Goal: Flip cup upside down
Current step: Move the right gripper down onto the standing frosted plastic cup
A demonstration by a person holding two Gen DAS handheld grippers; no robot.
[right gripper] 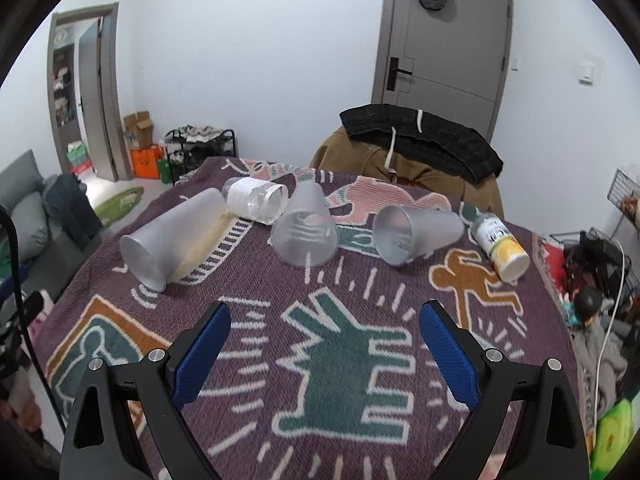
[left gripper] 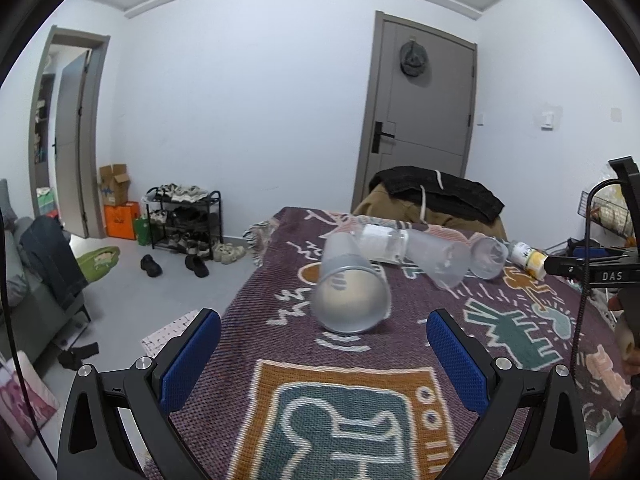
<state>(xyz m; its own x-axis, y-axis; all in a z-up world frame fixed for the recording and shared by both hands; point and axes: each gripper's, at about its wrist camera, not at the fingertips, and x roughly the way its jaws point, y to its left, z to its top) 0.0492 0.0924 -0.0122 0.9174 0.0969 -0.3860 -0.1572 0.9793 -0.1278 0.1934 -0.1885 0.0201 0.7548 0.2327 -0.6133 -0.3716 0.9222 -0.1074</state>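
Three frosted plastic cups are lying on their sides on a patterned blanket [right gripper: 344,360] that is covering the table. The left cup [left gripper: 352,284] is resting with its open mouth turned toward the left gripper [left gripper: 324,356], which is hovering just short of it with its blue pads spread wide and gripping nothing. The middle cup [right gripper: 306,230] and the right cup [right gripper: 416,232] are lying farther along, both with their mouths facing the cameras. Behind the left and middle cups a clear jar [right gripper: 256,200] with a white label is lying on its side; any print on that label is too blurred to read. To the right, a small bottle [right gripper: 500,246] with a white and yellow label is lying down as well, its lettering not legible. The right gripper [right gripper: 324,348] is hanging above the blanket near the front edge, its jaws wide apart and empty, well apart from the cups. In the left wrist view, the letters "DAS" are showing on a black part at the right edge.
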